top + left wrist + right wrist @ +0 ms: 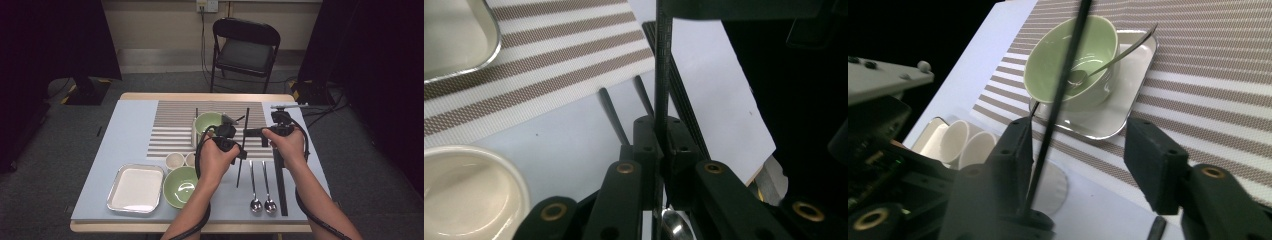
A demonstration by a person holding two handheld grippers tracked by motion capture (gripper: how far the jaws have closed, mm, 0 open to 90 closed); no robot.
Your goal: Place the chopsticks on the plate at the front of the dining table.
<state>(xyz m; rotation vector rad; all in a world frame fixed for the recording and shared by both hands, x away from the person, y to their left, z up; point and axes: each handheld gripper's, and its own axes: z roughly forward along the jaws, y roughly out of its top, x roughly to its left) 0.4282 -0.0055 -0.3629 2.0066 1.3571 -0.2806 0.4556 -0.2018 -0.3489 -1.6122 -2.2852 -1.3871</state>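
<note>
Clamping a black chopstick (662, 95) upright between its closed pads, left gripper (659, 150) in the middle of the table (125, 130), just in front of the striped placemat (172, 125). Seen from above as a thin dark stick (244, 135) standing steeply between the two hands, lower end over the bare surface beside a second chopstick (239, 175) lying flat. Right gripper (1078, 150) close alongside, jaws apart, stick (1058, 95) running up past its left pad without being pressed from both sides. Behind, on the placemat, a green bowl (1068, 55) with a spoon (1108, 57) inside, sitting on a small metal tray (1118, 100). Nearer the left hand (215, 160), two small white cups (175, 160), another green bowl (181, 186) and a second, empty metal tray (135, 188). Toward the near edge, two spoons (262, 200) side by side, and a long black strip (281, 185) to their right. Beyond the table, a folding chair (245, 50).
</note>
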